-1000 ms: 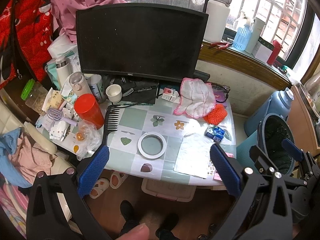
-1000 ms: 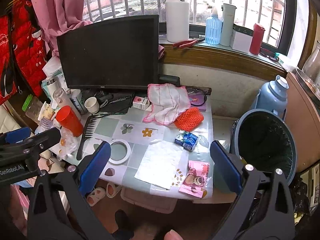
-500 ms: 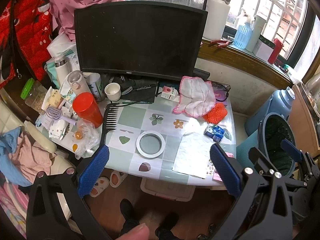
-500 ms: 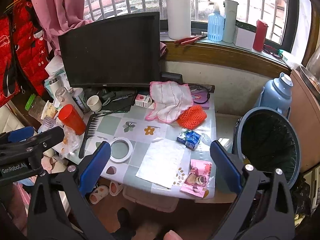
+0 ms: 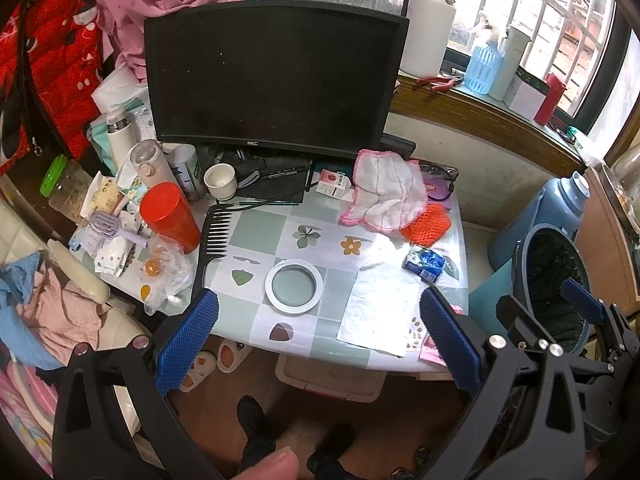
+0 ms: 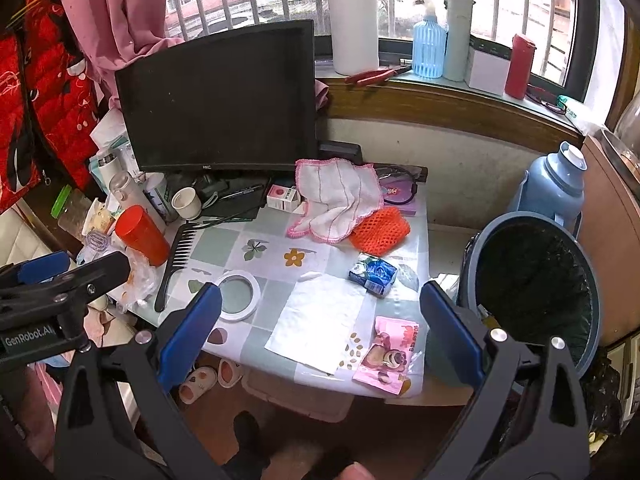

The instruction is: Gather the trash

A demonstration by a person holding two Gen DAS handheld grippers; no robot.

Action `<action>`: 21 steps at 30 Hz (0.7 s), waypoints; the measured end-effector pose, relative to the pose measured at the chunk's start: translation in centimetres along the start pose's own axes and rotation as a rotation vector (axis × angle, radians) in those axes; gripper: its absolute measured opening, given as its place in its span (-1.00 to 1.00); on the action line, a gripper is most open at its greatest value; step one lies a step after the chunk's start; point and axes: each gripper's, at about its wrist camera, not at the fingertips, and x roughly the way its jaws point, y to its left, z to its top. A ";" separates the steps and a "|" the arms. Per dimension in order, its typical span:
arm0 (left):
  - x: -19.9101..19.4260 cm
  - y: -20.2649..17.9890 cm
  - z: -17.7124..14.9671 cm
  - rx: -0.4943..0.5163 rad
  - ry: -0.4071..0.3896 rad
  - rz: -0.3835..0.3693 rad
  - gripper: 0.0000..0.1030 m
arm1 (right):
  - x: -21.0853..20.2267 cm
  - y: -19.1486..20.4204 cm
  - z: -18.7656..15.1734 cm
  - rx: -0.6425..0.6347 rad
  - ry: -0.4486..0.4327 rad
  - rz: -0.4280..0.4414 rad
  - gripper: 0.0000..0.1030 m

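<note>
On the small table (image 6: 224,240) lie a flat white tissue (image 6: 320,320), a crumpled blue wrapper (image 6: 374,274) and a pink snack packet (image 6: 390,356) at the front right corner. The tissue (image 5: 380,308) and blue wrapper (image 5: 424,262) also show in the left wrist view. A blue trash bin (image 6: 536,280) with a black liner stands right of the table. My left gripper (image 5: 316,340) and right gripper (image 6: 320,328) are both open and empty, held above the table's front edge.
A black monitor (image 6: 220,100) stands at the back. A white cloth (image 6: 336,200), orange mesh (image 6: 380,230), white tape ring (image 6: 236,294), black comb (image 6: 176,264), red cup (image 6: 142,236) and bottles crowd the table. A blue thermos (image 6: 554,184) stands behind the bin.
Both grippers have drifted slightly; the table sits a little higher and farther in both views. Nothing on the table has moved.
</note>
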 end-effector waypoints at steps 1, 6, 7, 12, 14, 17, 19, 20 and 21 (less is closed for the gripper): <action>0.0 0.0 0.1 0.000 0.000 0.002 0.90 | 0.0 -0.1 0.0 -0.001 0.001 0.001 0.91; 0.0 -0.3 0.0 0.000 0.002 0.004 0.90 | 0.0 -0.4 0.0 -0.003 0.000 0.020 0.91; 0.0 -0.3 0.0 0.000 0.001 0.003 0.90 | -0.1 -0.5 -0.1 -0.004 -0.002 0.028 0.91; -0.1 -0.7 -0.2 0.001 0.008 0.008 0.90 | 0.3 -0.9 -0.4 -0.001 0.010 0.061 0.91; -0.1 -0.7 -0.7 -0.005 0.014 0.010 0.90 | 0.4 -1.1 -0.6 0.003 0.020 0.070 0.91; 0.0 -0.6 -1.4 -0.020 0.027 0.005 0.90 | 0.7 -1.2 -0.9 0.006 0.031 0.079 0.91; 0.4 -0.3 -1.6 -0.026 0.044 0.002 0.90 | 1.1 -1.1 -1.3 0.009 0.048 0.081 0.91; 0.7 0.0 -1.5 -0.030 0.054 0.000 0.90 | 1.4 -1.0 -1.5 0.014 0.057 0.081 0.91; 0.9 0.2 -1.6 -0.030 0.065 0.000 0.90 | 1.7 -1.1 -1.6 0.021 0.064 0.083 0.91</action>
